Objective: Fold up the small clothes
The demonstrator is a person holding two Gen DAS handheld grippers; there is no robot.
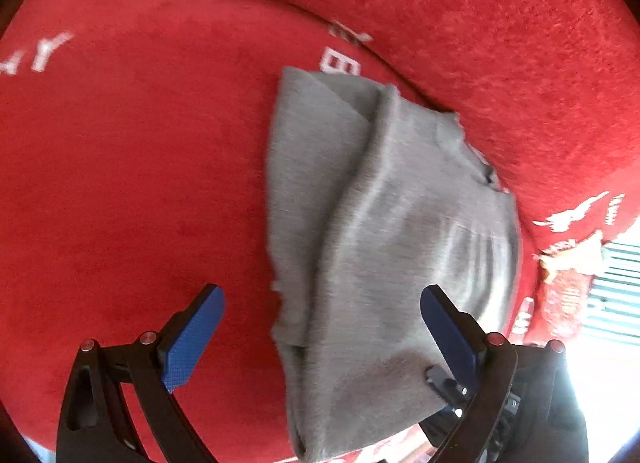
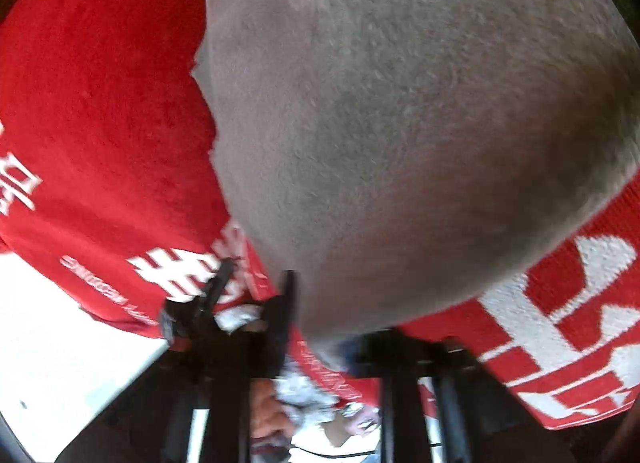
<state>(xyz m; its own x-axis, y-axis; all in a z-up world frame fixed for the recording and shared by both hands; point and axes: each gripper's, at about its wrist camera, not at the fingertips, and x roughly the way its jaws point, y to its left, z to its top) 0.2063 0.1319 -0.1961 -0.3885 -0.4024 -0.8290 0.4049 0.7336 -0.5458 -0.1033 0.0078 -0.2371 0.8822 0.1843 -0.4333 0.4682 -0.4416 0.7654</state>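
Observation:
A small grey knitted garment (image 1: 380,231) lies partly folded on a red fleece blanket (image 1: 128,167). My left gripper (image 1: 322,323) is open with blue pads, held above the garment's near edge; the left pad (image 1: 192,337) is over the blanket, the right pad (image 1: 450,333) over the cloth. In the right wrist view the grey garment (image 2: 400,123) fills most of the frame, very close to the lens. My right gripper's fingers are hidden behind the cloth, so I cannot tell how they stand. The other gripper's dark frame (image 2: 224,303) shows at the lower left.
The red blanket (image 2: 100,123) has white letters and signs printed on it and a raised fold (image 1: 480,43) at the back right. A bright window area (image 1: 616,283) is at the right. A white surface (image 2: 60,343) shows beyond the blanket's edge.

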